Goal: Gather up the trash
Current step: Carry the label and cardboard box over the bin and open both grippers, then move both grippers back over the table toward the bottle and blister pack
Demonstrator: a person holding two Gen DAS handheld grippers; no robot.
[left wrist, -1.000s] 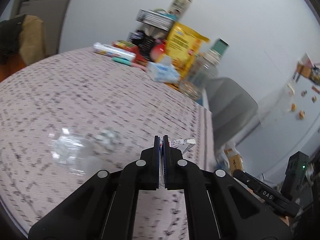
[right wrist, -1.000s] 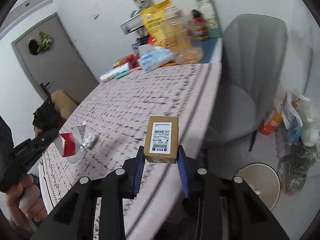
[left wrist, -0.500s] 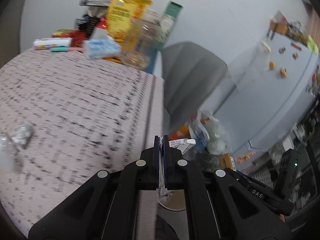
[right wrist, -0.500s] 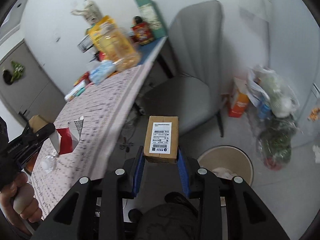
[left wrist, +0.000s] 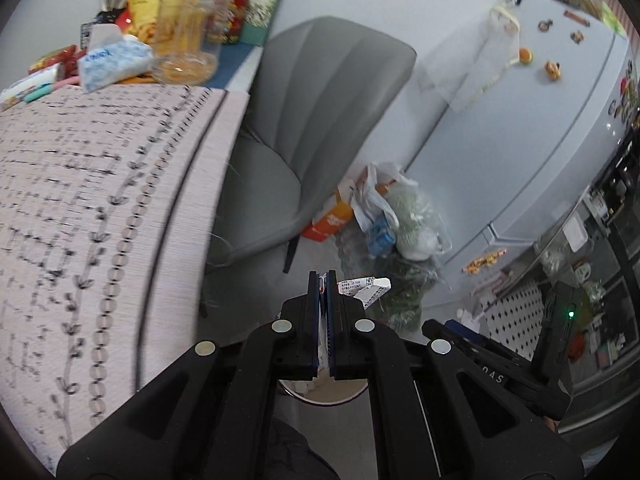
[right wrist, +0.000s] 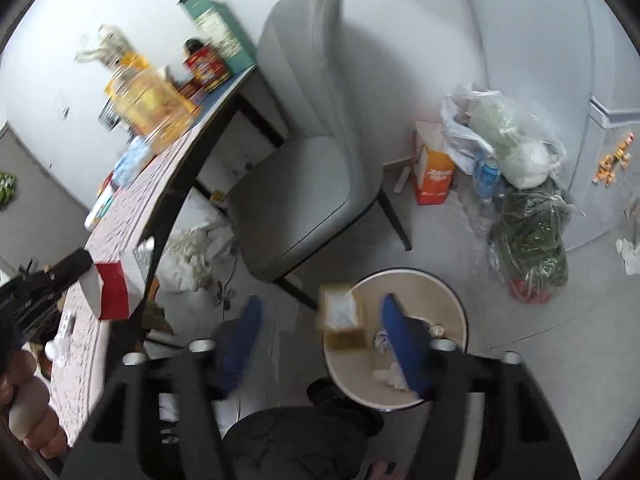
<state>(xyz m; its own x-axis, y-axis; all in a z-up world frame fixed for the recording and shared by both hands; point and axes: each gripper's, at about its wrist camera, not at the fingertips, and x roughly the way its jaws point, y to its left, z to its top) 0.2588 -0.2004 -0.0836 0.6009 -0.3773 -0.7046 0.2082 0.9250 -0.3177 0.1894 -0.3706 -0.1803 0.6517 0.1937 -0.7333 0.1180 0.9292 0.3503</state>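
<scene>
My right gripper (right wrist: pixel 320 316) is open above the round beige bin (right wrist: pixel 448 292) on the floor. The small brown cardboard box (right wrist: pixel 342 318) with a white label is loose between the blue fingers, blurred, over the bin's left rim. My left gripper (left wrist: pixel 323 280) is shut on a flattened red-and-white carton (left wrist: pixel 364 286); from the right wrist view the carton (right wrist: pixel 114 290) is held over the table edge. The bin (left wrist: pixel 320 394) shows just below the left gripper's fingers.
A grey chair (right wrist: pixel 308 152) stands by the table (left wrist: pixel 100 200), which has a patterned cloth. Bottles, boxes and tissues crowd the table's far end (left wrist: pixel 180 32). Plastic bags (right wrist: pixel 520 184) and an orange carton (right wrist: pixel 434 172) lie on the floor by the fridge (left wrist: pixel 540 120).
Both grippers swung from the table toward the floor bin. My right gripper opened and let go of the cardboard box, which is dropping toward the bin. The left gripper stays shut on the carton.
</scene>
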